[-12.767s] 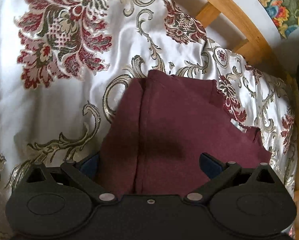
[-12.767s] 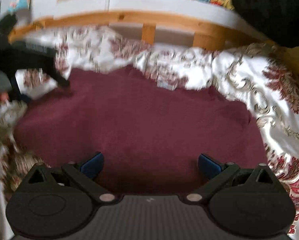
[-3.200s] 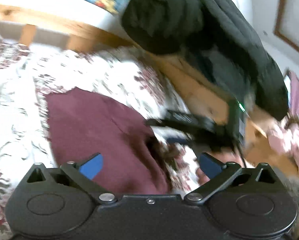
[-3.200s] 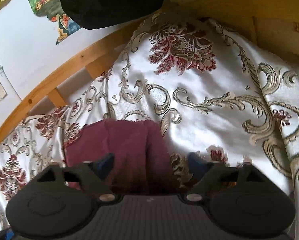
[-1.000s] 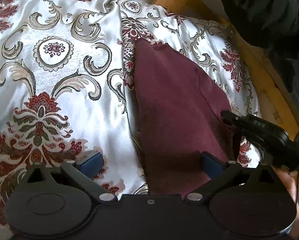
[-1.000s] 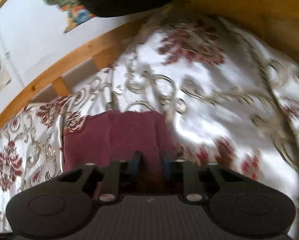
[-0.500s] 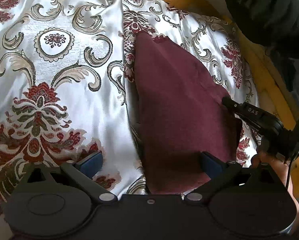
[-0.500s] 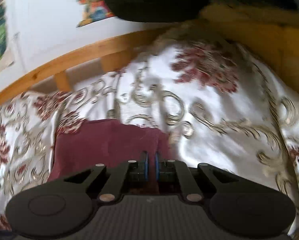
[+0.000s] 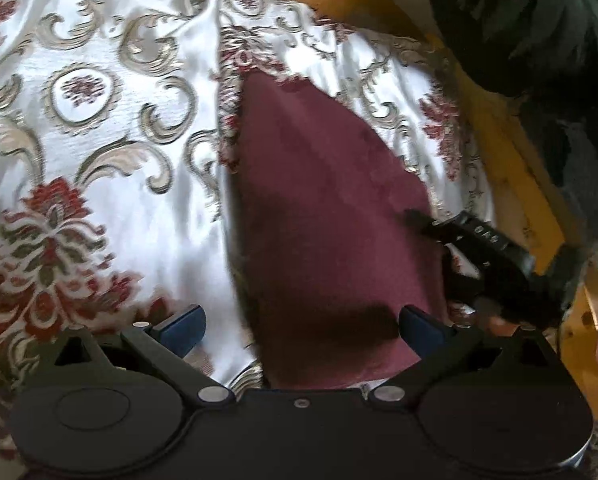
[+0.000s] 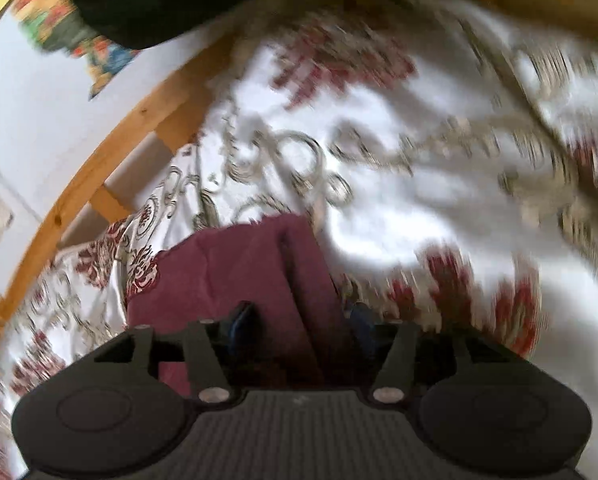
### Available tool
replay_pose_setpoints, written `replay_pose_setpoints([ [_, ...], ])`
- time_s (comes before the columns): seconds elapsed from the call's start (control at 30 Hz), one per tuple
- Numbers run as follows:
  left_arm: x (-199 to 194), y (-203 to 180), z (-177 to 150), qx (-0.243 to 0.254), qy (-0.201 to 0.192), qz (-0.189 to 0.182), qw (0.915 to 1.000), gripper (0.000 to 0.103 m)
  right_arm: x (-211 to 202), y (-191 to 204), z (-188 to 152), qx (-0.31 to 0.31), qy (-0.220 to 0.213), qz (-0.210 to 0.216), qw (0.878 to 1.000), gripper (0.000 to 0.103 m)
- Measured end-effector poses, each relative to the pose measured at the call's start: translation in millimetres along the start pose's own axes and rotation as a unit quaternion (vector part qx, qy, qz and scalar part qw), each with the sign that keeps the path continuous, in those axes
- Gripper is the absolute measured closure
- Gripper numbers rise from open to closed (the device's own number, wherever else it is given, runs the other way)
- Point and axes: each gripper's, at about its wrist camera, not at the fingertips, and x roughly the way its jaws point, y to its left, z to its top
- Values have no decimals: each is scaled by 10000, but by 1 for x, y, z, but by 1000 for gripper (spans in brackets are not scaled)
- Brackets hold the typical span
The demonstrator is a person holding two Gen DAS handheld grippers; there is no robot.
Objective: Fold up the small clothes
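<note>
A folded maroon garment (image 9: 323, 208) lies on the white floral bedspread (image 9: 99, 140). My left gripper (image 9: 301, 320) hovers open over its near end, blue pads wide apart, the right pad above the cloth and the left pad above the bedspread. In the left wrist view, a finger (image 9: 459, 232) of the right gripper touches the garment's right edge. In the blurred right wrist view, my right gripper (image 10: 303, 320) has its jaws opening. A raised fold of the garment (image 10: 235, 272) stands between them, and neither pad presses on it.
A wooden bed frame (image 9: 499, 152) curves round the far and right sides of the bed. A black padded garment (image 9: 539, 40) hangs over the frame at the upper right. Colourful pictures (image 10: 99, 52) hang on the white wall behind.
The right gripper's jaws were shut on the garment's edge and have now spread apart. That gripper has rolled and sunk a little. The left gripper has stayed where it was.
</note>
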Motion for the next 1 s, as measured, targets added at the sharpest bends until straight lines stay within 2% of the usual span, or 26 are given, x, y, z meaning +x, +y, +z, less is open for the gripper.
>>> replay_pose_setpoints([
  [0.07,5,-2,3,37,-2,-57,10000,1,1,-12,-2,465,28,211,9987,38],
  [0.13,10,-1,5,8,-3,-71,10000,1,1,-17,-3,666,31,327,9972,35],
  [0.3,22,7,7,-230,157,-86,9996,1,5,-13,-7,505,86,460,9976,18],
  [0.33,22,7,6,-219,156,-90,9996,1,5,-9,-7,435,95,416,9981,17],
  [0.67,23,7,5,-116,154,-66,9998,1,7,5,-13,-224,200,50,9995,20],
  [1.0,23,8,4,-93,153,-63,9998,1,6,5,-16,-238,172,47,9996,18],
])
